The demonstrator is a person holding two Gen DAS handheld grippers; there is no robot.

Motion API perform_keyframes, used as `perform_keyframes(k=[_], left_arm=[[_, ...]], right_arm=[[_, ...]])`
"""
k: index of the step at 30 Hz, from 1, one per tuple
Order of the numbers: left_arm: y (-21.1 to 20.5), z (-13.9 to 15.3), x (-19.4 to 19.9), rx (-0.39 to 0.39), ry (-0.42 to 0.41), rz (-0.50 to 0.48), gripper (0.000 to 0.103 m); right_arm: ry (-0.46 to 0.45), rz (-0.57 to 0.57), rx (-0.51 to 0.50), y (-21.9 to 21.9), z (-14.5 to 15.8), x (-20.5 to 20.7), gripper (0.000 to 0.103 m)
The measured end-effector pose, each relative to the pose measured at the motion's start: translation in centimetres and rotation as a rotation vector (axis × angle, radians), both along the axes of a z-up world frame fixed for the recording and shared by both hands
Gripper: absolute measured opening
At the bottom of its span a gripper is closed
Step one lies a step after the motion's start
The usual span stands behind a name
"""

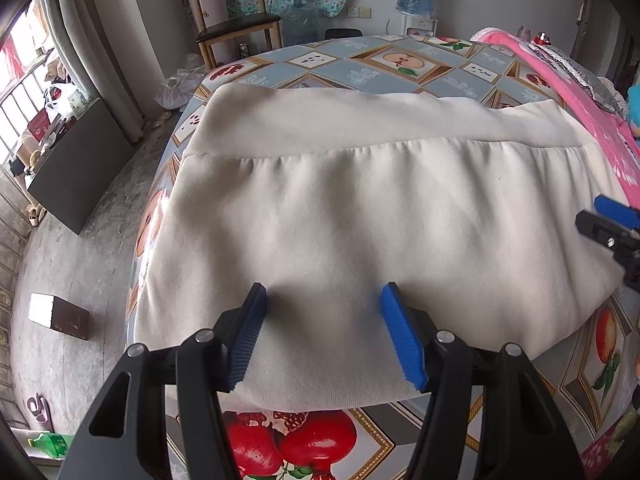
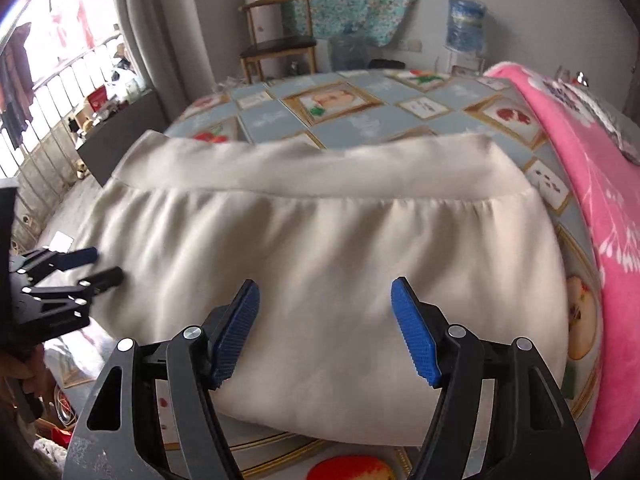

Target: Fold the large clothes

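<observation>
**Listener:** Where is the garment, and which step are you on?

**Operator:** I see a cream garment [image 1: 360,216] lying flat on a table covered by a fruit-patterned cloth [image 1: 400,68]. Taking the garment as my landmark: its wide hem band lies along its far edge, and its near edge is a rounded fold close to the table's front. It looks already folded at least once, so I judge I am between folds, lining up for the next grab.

**Listener:** What are the claws doing?

**Operator:** My left gripper [image 1: 324,332] sits over the garment's near edge, towards its left side. Its blue pads are parted, and cloth shows between them unpinched, so it is released. My right gripper [image 2: 326,328] hovers over the near edge further right, jaws also spread wide and holding nothing. Whether either pad brushes the fabric, I cannot tell.

**Listener:** What does the next move call for?

**Operator:** I think both claws must dip to the near fold, pinch through all layers, then carry that edge towards the hem band. A pink blanket [image 2: 592,216] lies just right of the garment; I would keep clear of it.
</observation>
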State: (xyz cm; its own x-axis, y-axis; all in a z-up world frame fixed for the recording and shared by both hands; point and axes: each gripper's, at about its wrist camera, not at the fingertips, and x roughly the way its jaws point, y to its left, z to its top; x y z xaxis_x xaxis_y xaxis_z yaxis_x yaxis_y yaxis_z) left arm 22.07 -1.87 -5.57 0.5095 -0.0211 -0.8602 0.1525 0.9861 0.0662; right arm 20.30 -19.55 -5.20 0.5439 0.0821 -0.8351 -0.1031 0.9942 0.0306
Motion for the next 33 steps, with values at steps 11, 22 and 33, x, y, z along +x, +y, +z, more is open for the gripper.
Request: perform_keyframes(k=[11, 22, 33], left_arm=[[0.0, 3.8, 1.7, -0.054, -0.14, -0.089, 0.06], [2.8, 0.4, 11.1, -0.212, 0.009, -0.021, 0.06], [4.7, 2.4, 1.0, -0.15, -0.044, -0.018, 0.068]], right_arm=[[-0.156, -0.086, 0.011, -3.6, 5.3, 2.1, 0.065], [-0.013, -0.24, 0.137, -9.4, 1.9, 5.4, 0.065], [-0.047, -0.211, 0.093, -6.5, 3.8, -5.5, 0.083]])
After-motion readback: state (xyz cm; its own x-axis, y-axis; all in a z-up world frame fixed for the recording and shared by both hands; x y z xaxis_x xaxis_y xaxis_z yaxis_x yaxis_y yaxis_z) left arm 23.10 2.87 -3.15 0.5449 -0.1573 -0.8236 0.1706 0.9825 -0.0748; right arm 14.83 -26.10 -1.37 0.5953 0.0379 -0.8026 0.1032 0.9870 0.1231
